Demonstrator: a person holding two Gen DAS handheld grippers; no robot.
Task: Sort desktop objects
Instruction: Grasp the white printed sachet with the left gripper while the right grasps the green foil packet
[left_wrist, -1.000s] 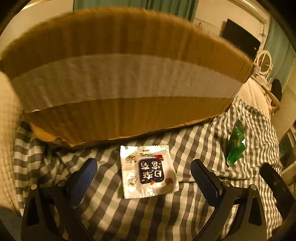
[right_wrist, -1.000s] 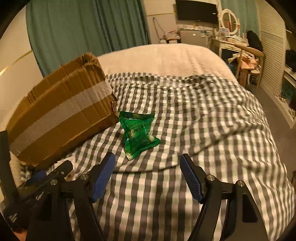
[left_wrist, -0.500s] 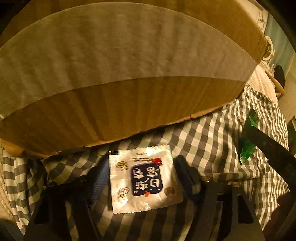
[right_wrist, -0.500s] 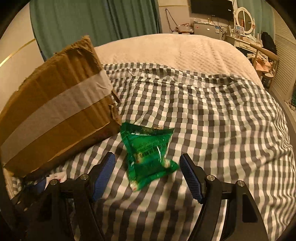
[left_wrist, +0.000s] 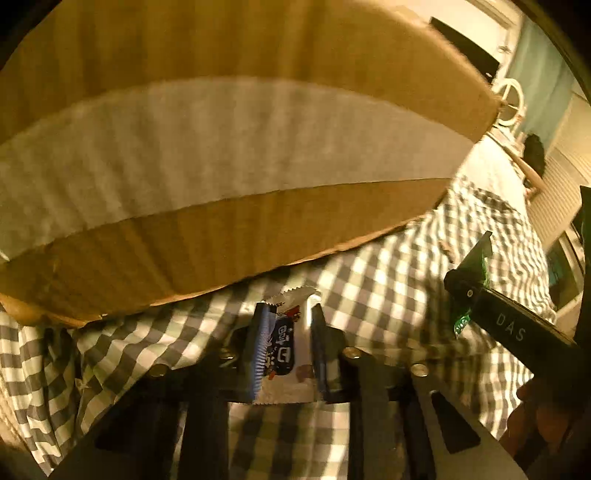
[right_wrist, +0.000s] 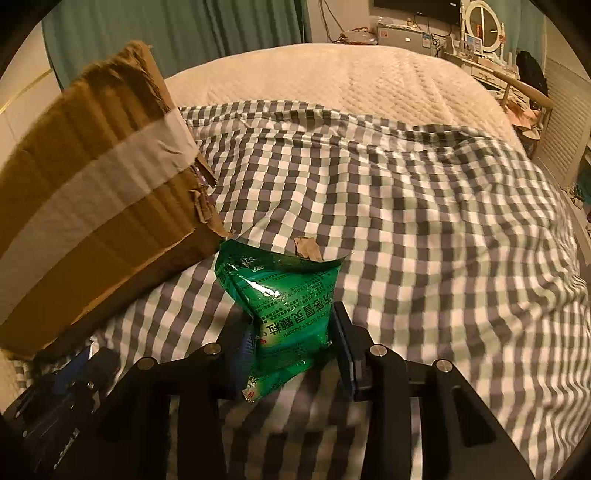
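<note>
My left gripper (left_wrist: 286, 317) is shut on a silver sachet (left_wrist: 284, 347) with a dark blue label, squeezed between the blue pads just in front of the cardboard box (left_wrist: 221, 147). In the right wrist view my right gripper (right_wrist: 295, 332) is shut on a green foil packet (right_wrist: 284, 306), which bulges up between the fingers above the checked bedspread (right_wrist: 406, 221). The box (right_wrist: 92, 192), brown with a wide pale tape band, stands to the left of the packet. The right gripper's body (left_wrist: 509, 325) and a sliver of the green packet (left_wrist: 480, 258) show at the right of the left wrist view.
A small scrap of torn cardboard (right_wrist: 308, 248) lies on the checked cloth behind the green packet. A cream quilted bed cover (right_wrist: 351, 77) spreads beyond it. A dresser with a round mirror (right_wrist: 484, 22) stands at the far right, and teal curtains (right_wrist: 184, 33) hang behind the box.
Both grippers moved forward and closed: the left shut on the silver sachet, the right on the green packet, which now crumples upward between its fingers.
</note>
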